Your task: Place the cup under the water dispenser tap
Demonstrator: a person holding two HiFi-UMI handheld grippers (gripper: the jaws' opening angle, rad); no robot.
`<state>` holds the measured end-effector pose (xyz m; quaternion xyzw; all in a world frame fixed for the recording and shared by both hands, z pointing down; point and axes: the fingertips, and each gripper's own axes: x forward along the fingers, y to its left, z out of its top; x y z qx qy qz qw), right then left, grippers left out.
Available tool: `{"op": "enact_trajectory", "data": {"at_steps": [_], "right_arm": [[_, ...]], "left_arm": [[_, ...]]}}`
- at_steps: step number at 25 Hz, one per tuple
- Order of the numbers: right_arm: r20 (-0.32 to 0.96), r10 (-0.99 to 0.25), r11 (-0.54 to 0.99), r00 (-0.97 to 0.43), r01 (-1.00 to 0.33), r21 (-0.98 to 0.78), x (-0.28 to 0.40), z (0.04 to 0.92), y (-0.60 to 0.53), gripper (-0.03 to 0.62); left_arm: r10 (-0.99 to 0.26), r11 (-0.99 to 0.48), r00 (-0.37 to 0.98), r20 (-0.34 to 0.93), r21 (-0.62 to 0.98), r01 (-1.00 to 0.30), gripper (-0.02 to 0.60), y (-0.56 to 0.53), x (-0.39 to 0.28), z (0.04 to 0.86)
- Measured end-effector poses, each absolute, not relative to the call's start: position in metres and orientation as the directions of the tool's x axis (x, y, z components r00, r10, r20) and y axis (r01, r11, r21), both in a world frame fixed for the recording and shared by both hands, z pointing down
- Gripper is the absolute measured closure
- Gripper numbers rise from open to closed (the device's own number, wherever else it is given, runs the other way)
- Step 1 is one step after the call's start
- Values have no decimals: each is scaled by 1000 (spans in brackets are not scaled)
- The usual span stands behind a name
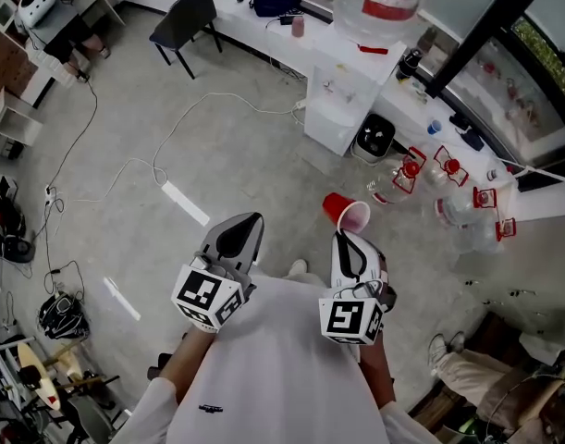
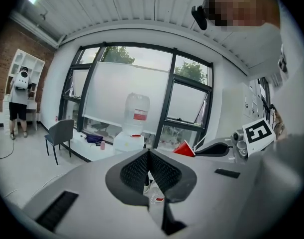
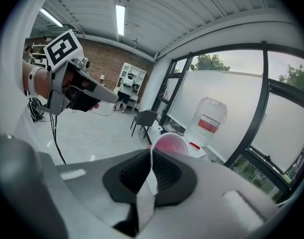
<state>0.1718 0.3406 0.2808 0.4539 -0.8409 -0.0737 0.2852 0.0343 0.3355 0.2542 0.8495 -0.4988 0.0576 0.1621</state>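
The right tongs [image 1: 345, 237] are clamped on the rim wall of the red cup [image 1: 343, 213] at frame centre, with the mouth tilted back toward the holder. The water dispenser [image 1: 342, 100] lies straight above it, upper centre. A bin [image 1: 374, 137] and bottles [image 1: 421, 178] flank the right. The left tongs [image 1: 252, 218] are closed and empty.

Red cup [image 1: 345, 213] in right claw [image 1: 343, 239]
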Motion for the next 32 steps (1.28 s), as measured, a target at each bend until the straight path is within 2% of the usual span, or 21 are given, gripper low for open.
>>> {"op": "enact_trajectory", "data": {"at_steps": [13, 20, 32], "right_arm": [[375, -821, 555, -430, -755, 349, 204, 280, 314, 572], [373, -829, 540, -416, -770, 340, 192, 280, 280, 571], [404, -835, 520, -374, -777, 354, 149, 268, 161, 571]], "left_arm": [[-827, -427, 511, 234, 330, -842, 581, 319, 53, 243], [-821, -434, 528, 216, 365, -824, 581, 282, 41, 248], [-785, -484, 580, 216, 372, -792, 581, 154, 0, 238]]}}
